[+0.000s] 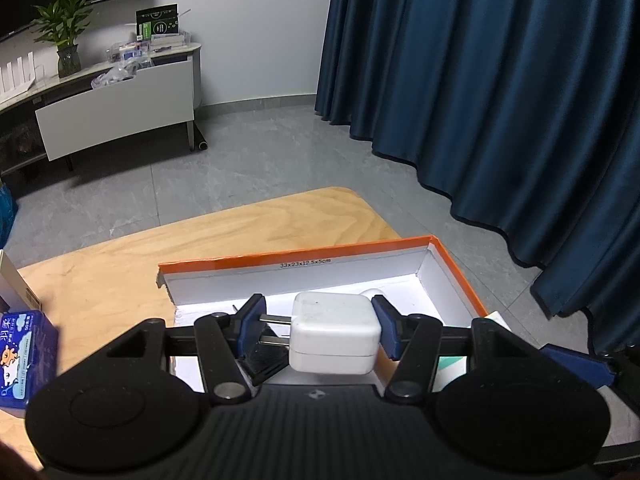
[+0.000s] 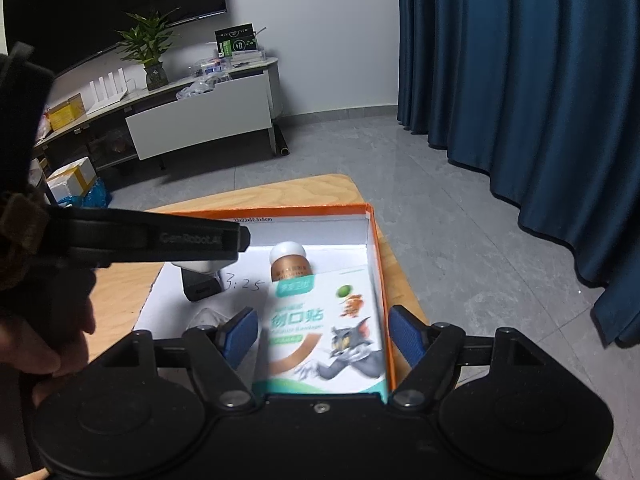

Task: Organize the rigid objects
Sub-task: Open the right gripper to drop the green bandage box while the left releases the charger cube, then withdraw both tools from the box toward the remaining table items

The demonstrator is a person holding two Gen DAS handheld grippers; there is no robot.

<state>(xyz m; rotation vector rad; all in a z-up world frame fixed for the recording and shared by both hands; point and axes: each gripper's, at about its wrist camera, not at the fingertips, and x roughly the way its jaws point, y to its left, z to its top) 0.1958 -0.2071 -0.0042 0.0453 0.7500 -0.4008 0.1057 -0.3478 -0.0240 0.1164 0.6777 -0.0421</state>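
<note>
A: Left gripper [image 1: 318,330] is pinching the white charger [image 1: 335,334] across its length. One pad sits on the prong tips, the other on the flat back. It hangs low centre in the left wrist view, over the near edge of the orange box [image 1: 304,254].

B: Prong contact is the weak point. Two thin metal blades against a pad, so I'd expect the charger to pivot and twist out if the hand jerks.

A: Agreed. Also a drop from here could hit the near wall of the box and bounce out onto the wooden table [image 1: 248,232].

B: Right side?

A: Right gripper [image 2: 322,336] is spread, pads clear of both sides of the bandage box [image 2: 326,332]. That box is blurred in the right wrist view, bottom centre, lying against the right wall of the orange box. Can't tell whether it has settled flat.

B: If it's propped on the brown bottle [image 2: 290,264] behind it, it could slide or tip.

A: Possible. The bottle with the white cap is just above it in frame, close or touching; I can't tell which.

B: Free floor space?

A: Left half of the orange box, where the charger's shadow falls. The left tool's body crosses the middle left of the right view, close to the right gripper. Collision risk if either one swings.

B: Blue tissue pack [image 1: 24,360] at far left of the left view is still outside on the table.
</note>
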